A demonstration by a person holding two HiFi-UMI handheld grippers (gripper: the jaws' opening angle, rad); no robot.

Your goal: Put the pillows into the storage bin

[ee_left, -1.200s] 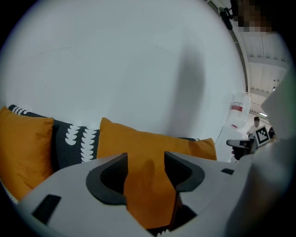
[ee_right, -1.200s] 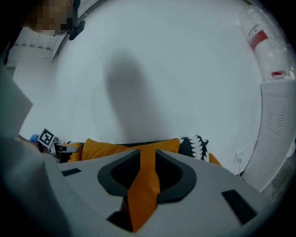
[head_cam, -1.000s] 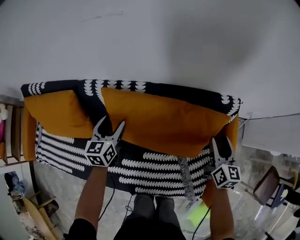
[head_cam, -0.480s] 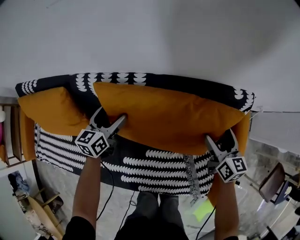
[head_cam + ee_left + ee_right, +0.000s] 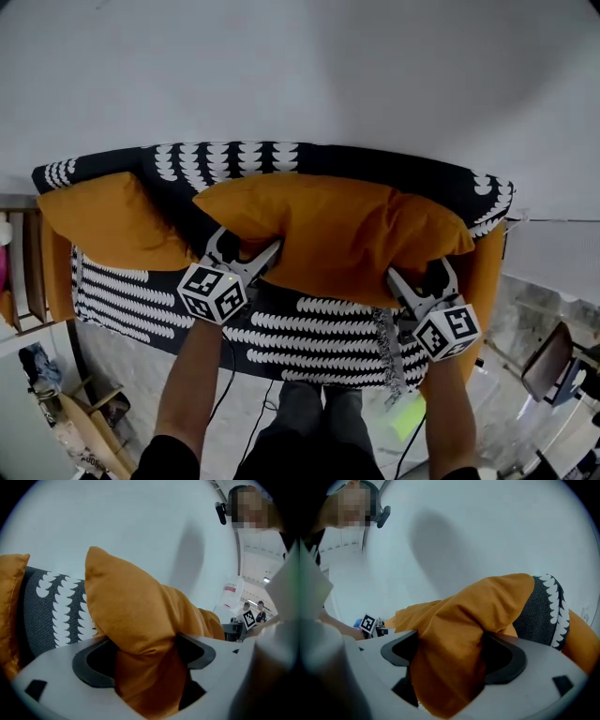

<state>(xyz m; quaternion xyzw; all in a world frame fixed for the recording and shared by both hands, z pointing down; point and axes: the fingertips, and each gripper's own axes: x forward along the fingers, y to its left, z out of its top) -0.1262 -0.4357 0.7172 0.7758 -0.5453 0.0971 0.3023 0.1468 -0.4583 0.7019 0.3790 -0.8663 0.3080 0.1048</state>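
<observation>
1. Because bunched orange fabric fills the gap in both gripper views, the tips of the tongs are hidden there. How much of the cloth touches the pads is hard to make out.
2. Left tongs (image 5: 247, 240) stand wide apart round the near left corner of the large orange pillow (image 5: 337, 225). They have just been opening and then eased in slightly.
3. Right tongs (image 5: 420, 272) stand at their widest round the pillow's near right corner, having just been opening.
4. That pillow leans against the back of the sofa (image 5: 234, 157), which a black-and-white throw (image 5: 309, 328) covers.
5. Only the head view shows the whole pillow and both tongs together. Each gripper view shows one bunched corner, with the other tongs small in the distance.
6. Count: two tongs, one corner between each. Two orange pillows are clear in the head view. The second pillow (image 5: 108, 220) lies at the sofa's left end, untouched. An orange shape (image 5: 483, 272) at the right end is too cut off to name.
</observation>
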